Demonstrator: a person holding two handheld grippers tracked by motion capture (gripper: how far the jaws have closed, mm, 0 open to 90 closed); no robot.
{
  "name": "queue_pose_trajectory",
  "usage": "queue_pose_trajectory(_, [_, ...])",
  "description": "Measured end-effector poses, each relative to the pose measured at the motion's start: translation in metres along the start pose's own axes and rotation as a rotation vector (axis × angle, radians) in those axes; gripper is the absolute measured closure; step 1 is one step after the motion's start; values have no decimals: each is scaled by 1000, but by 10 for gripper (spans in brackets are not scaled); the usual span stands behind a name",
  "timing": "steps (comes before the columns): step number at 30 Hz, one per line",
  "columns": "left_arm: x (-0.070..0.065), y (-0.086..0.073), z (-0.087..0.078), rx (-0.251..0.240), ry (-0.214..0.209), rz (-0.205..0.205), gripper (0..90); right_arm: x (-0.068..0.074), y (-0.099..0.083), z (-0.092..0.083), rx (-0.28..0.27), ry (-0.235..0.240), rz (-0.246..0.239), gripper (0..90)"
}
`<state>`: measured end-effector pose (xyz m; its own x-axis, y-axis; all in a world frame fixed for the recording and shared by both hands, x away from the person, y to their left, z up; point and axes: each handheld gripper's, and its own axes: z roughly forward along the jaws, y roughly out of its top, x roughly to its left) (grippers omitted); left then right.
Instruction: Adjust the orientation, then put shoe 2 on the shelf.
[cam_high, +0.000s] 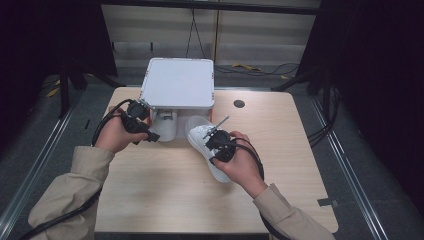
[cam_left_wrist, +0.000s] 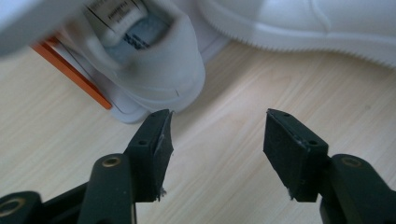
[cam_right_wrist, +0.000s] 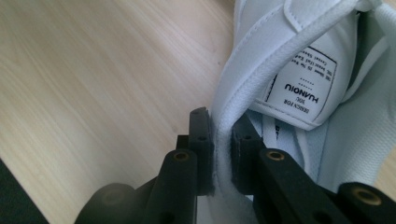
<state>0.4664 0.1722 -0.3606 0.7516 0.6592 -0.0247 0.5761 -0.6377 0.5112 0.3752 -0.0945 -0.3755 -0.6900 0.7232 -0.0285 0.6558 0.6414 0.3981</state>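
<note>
White sneaker (cam_high: 212, 150) lies on wooden table (cam_high: 165, 200) right of centre, toe toward the box, heel end under the person's right hand (cam_high: 245, 167). In the right gripper view the shoe's collar edge (cam_right_wrist: 243, 79) runs between the jaws; tongue label (cam_right_wrist: 299, 88) with printed text sits just beside. Right gripper (cam_right_wrist: 223, 140) jaws nearly together, clamped on that padded collar wall, one jaw outside, one inside the shoe opening. Upper looks clean white, stitched seams visible.

Second white sneaker (cam_left_wrist: 149, 60) stands partly under the raised white box (cam_high: 178, 82), heel toward the left gripper, label on its tongue blurred. Orange trim (cam_left_wrist: 70, 74) of the box base lies beside it on the table. Sole edge of the first sneaker crosses the top right of the left gripper view.

Left gripper (cam_left_wrist: 217, 149) jaws wide apart, nothing between them, bare wood below. One jaw tip sits just beside the second sneaker's heel; cannot tell if touching. Left hand (cam_high: 117, 135) holds it at the left front of the box. Cables trail from both grippers back along beige sleeves (cam_high: 70, 195).
</note>
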Motion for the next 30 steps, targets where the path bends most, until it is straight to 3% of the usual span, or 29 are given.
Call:
queue_pose_trajectory(7, [9,33,-19,-21,-24,-14,597,5,3,16,-3,-3,-8,820])
queue_pose_trajectory(9, [11,42,-23,-20,-8,-23,653,5,2,17,-7,0,-5,820])
queue_pose_trajectory(13, [14,59,-27,-38,8,-52,696,9,0,21,6,-19,-31,820])
queue_pose_trajectory(15, [15,66,-27,-60,6,-72,707,9,-2,23,6,-12,-21,821])
queue_pose_trajectory(20, [18,82,-18,-96,37,-92,757,8,-3,24,3,-3,-19,821])
queue_pose_trajectory(22, [19,85,-12,-77,49,-94,789,7,-3,24,-1,1,-14,820])
queue_pose_trajectory(26, [21,89,3,-81,53,-105,794,8,-3,26,-8,-2,-11,819])
queue_pose_trajectory(27, [21,89,4,-101,48,-115,807,7,-3,28,-11,0,-7,819])
queue_pose_trajectory(30, [20,90,5,-96,52,-119,834,5,-1,32,-13,13,6,816])
